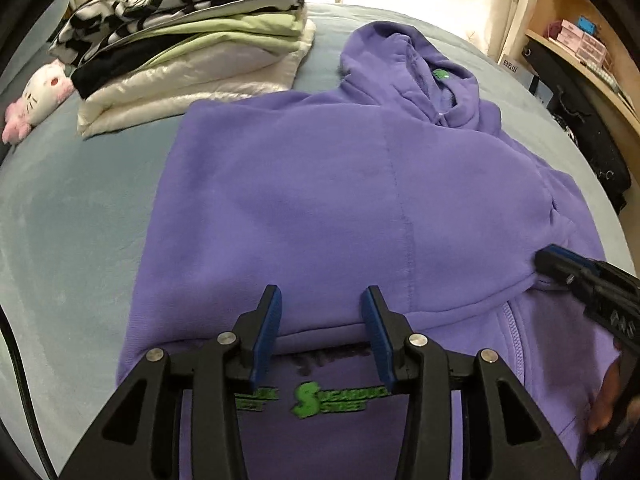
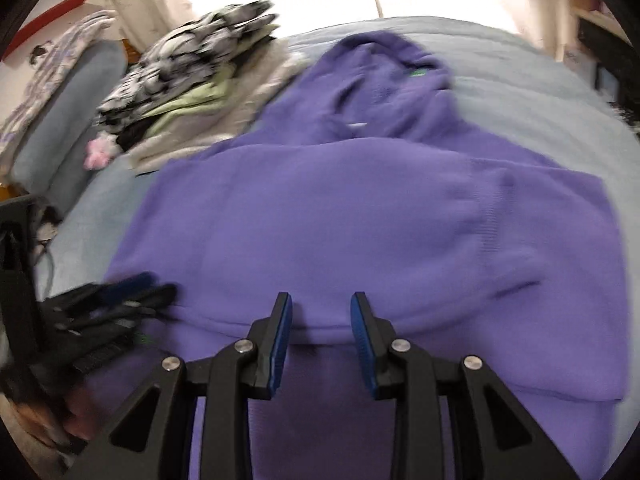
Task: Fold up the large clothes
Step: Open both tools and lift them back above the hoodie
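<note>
- The left gripper [image 1: 322, 300] sits nearest the lens, its blue-padded fingers [image 1: 269, 320] spread apart over a folded edge of the purple hoodie [image 1: 320, 200], with nothing between them; green printed lettering [image 1: 320, 398] shows on the cloth just under the fingers
- The right gripper [image 2: 320, 306] likewise hangs over a folded edge of the hoodie with its jaws apart and empty; its own view is smeared by blur; in the left view its tip appears at the garment's right side [image 1: 560, 264]
- The hoodie lies spread on a grey-blue bed [image 1: 80, 208], sleeves folded across the body, hood [image 1: 420, 64] at the far end
- Beside the hood stands a stack of folded clothes [image 1: 192, 40], black-and-white print on top, green and cream below; a pink-and-white plush toy [image 1: 40, 92] lies at its left
- A wooden shelf [image 1: 580, 48] holds small boxes at far right
</note>
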